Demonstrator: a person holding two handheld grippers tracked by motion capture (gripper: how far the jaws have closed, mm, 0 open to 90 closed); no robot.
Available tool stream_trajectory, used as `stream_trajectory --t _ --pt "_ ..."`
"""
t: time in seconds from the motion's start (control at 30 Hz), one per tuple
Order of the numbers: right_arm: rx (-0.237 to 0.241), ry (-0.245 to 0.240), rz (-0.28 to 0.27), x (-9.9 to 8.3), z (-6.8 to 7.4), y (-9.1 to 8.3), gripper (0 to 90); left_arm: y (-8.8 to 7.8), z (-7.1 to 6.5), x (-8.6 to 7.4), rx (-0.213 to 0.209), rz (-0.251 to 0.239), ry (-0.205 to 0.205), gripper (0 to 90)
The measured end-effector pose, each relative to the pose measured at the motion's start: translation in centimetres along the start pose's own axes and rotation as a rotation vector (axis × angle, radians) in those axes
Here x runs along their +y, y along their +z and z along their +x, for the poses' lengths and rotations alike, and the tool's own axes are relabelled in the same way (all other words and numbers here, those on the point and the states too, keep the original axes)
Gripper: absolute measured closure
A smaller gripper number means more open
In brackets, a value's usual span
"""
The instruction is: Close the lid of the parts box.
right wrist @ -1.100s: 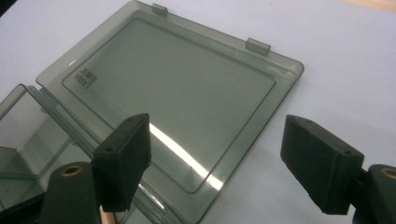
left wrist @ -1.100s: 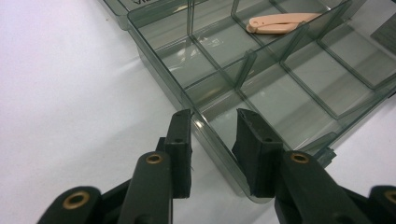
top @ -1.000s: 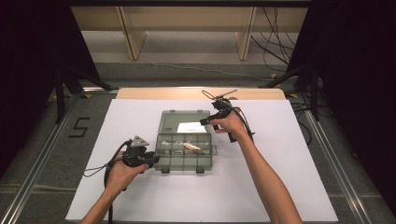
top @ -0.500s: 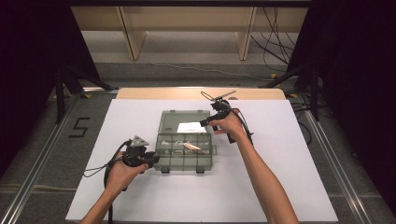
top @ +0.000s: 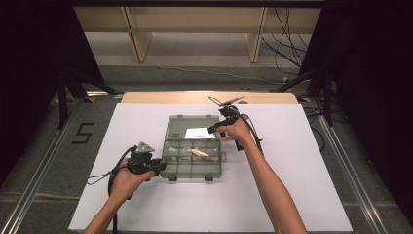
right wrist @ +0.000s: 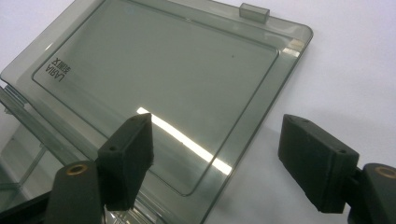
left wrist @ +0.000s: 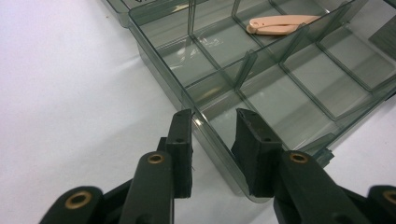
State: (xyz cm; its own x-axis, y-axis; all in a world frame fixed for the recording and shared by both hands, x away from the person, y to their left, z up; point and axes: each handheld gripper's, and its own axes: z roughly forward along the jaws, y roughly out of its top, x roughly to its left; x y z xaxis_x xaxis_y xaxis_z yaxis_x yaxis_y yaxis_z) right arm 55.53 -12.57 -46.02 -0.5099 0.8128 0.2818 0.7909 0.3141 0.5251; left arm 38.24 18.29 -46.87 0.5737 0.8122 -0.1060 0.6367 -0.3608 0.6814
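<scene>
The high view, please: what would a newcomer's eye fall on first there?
Probably the smoky grey transparent plastic compartment box lying open mid-table, its flat lid folded back on the white tabletop. A pale pink folded tool lies in one compartment. The left tongs straddle the box's near wall, while the right tongs hover open over the lid.

A white table (top: 302, 165) carries one smoky organiser box (top: 191, 165) (lid (top: 192, 126) open flat).

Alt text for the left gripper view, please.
Two black jaws straddle the near wall of an open, smoky-grey transparent plastic compartment box on a white table; whether they pinch it is unclear. A flat peach-coloured plastic piece lies in a far compartment.
</scene>
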Motion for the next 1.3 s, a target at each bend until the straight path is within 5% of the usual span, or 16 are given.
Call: stream_trajectory --t 0.97,1.3 --pt "0.005 0.047 0.035 -0.3 0.3 1.2 28.8 -0.1 0.1 0.0 -0.014 0.003 -0.002 67.7" --pt "0.022 0.059 0.0 -0.4 0.3 1.4 29.5 -0.1 0.1 0.0 -0.013 0.003 -0.004 68.1"
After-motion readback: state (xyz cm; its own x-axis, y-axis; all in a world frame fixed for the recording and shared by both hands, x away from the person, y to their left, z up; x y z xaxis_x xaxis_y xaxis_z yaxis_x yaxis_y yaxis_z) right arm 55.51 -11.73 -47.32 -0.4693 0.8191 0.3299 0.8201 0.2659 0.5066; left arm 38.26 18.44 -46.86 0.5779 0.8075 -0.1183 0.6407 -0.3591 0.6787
